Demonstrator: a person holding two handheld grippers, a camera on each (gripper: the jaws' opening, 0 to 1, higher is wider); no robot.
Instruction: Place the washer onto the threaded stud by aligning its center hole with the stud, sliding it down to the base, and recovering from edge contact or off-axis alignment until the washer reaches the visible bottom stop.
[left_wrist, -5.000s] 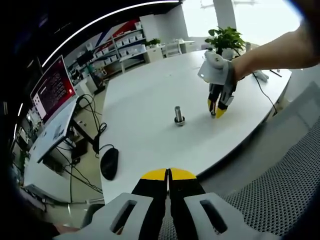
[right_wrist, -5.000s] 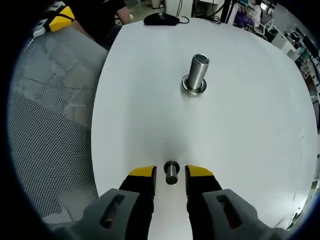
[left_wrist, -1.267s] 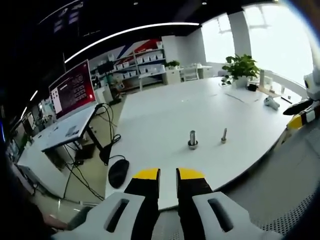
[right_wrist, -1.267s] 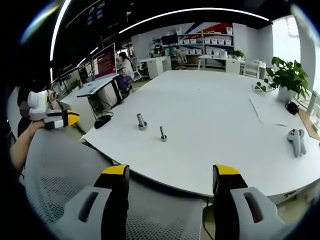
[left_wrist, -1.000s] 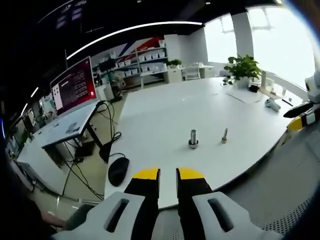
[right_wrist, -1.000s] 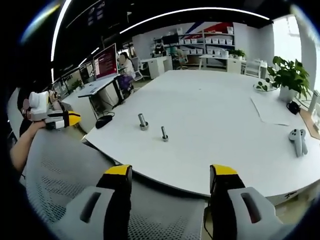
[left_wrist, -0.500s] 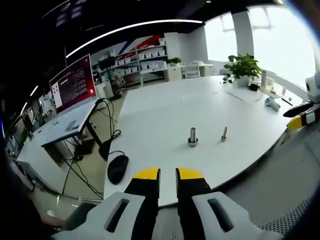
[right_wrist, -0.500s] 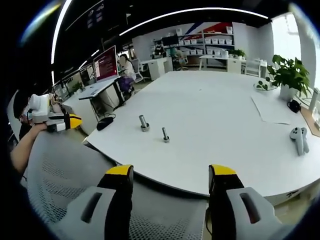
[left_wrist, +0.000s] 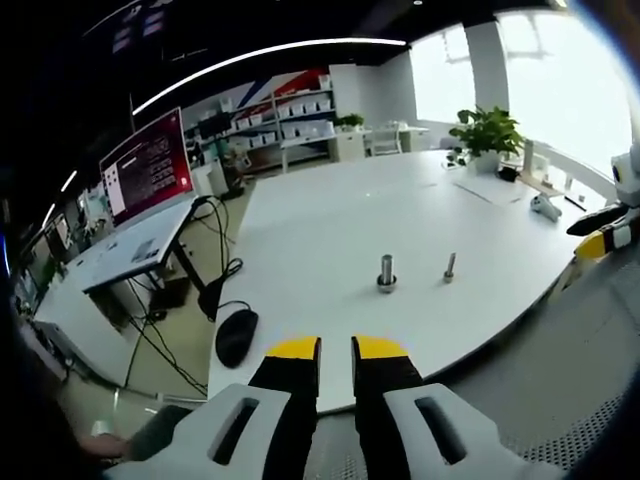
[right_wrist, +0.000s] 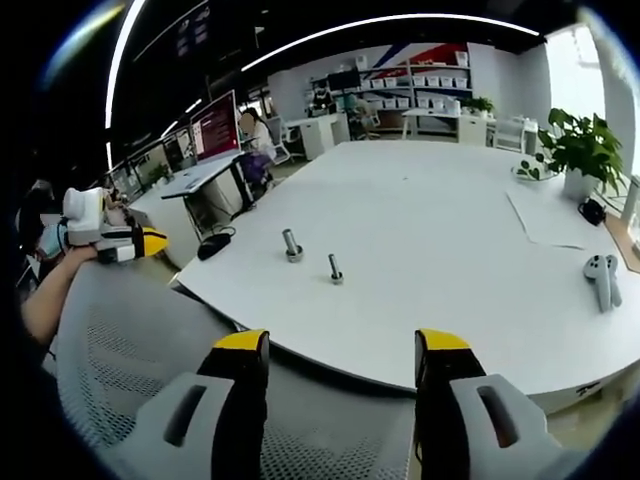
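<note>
We hold both grippers back from the white table (left_wrist: 330, 230), off its near edge. Around it we see a black mouse (left_wrist: 236, 336) near the table's corner, a potted plant (left_wrist: 484, 133) at the far side, a red-lit monitor (left_wrist: 147, 170) on a neighbouring desk, and a mesh chair (right_wrist: 120, 330) between us and the table edge.

The stud (left_wrist: 386, 273) stands upright on the table with a ring at its base, though we cannot tell if that is the washer. A thinner bolt (left_wrist: 449, 267) stands just beside it. Both lie well ahead of the left gripper (left_wrist: 335, 348), whose jaws are nearly together and hold nothing.

The right gripper (right_wrist: 340, 345) has its jaws spread wide and empty, with the stud (right_wrist: 291, 244) and bolt (right_wrist: 335, 268) far ahead.
</note>
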